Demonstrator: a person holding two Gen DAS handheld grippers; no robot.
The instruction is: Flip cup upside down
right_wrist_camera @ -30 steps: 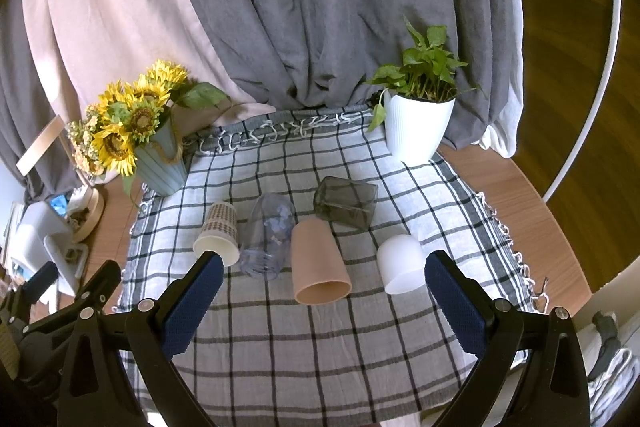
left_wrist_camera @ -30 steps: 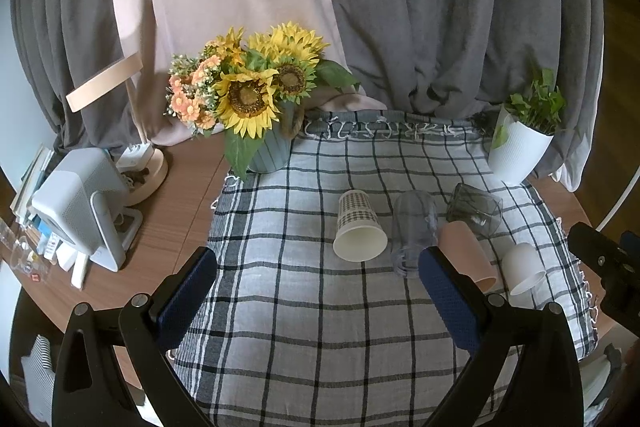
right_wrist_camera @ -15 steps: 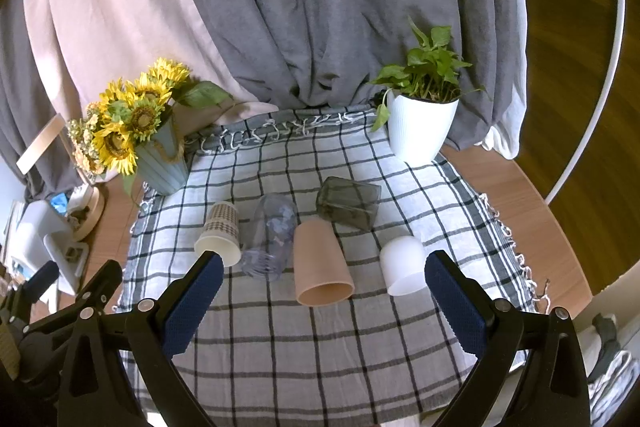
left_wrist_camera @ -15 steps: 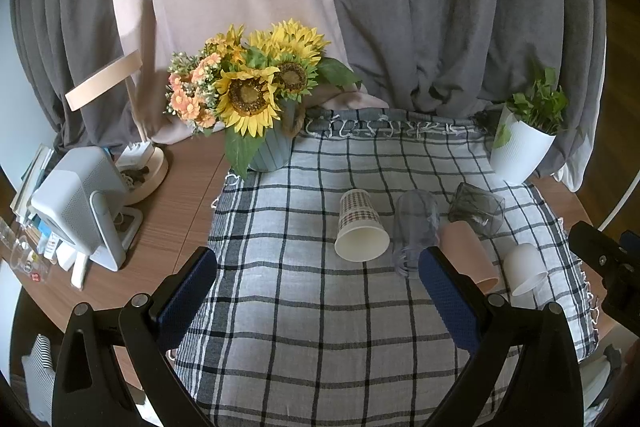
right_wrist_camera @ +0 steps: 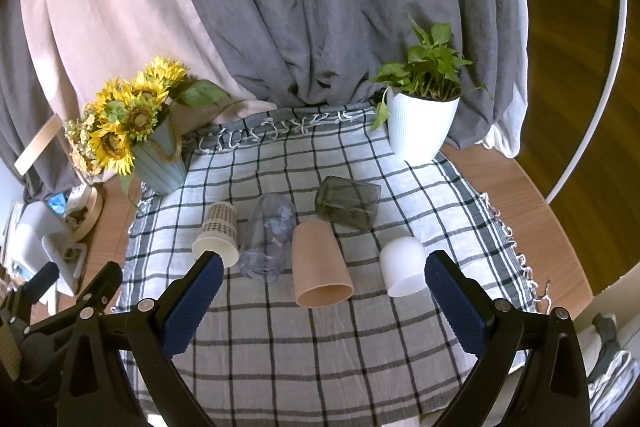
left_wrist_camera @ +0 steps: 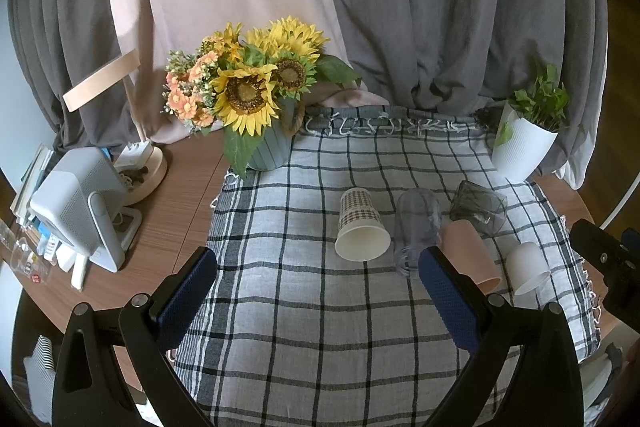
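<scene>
Fingers of both grippers spread wide, gripping nothing, low in frame.
Left gripper (left_wrist_camera: 316,273), right gripper (right_wrist_camera: 322,277); five cups on their sides mid-frame on checked cloth (right_wrist_camera: 320,339); tan cup (right_wrist_camera: 320,265) mouth toward camera, long axis front-to-back.

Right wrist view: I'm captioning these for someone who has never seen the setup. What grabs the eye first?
The sunflowers at the cloth's far left corner, then the potted plant at the far right. Between them, five cups lie tipped on the checked cloth, the tan cup nearest the middle.
</scene>
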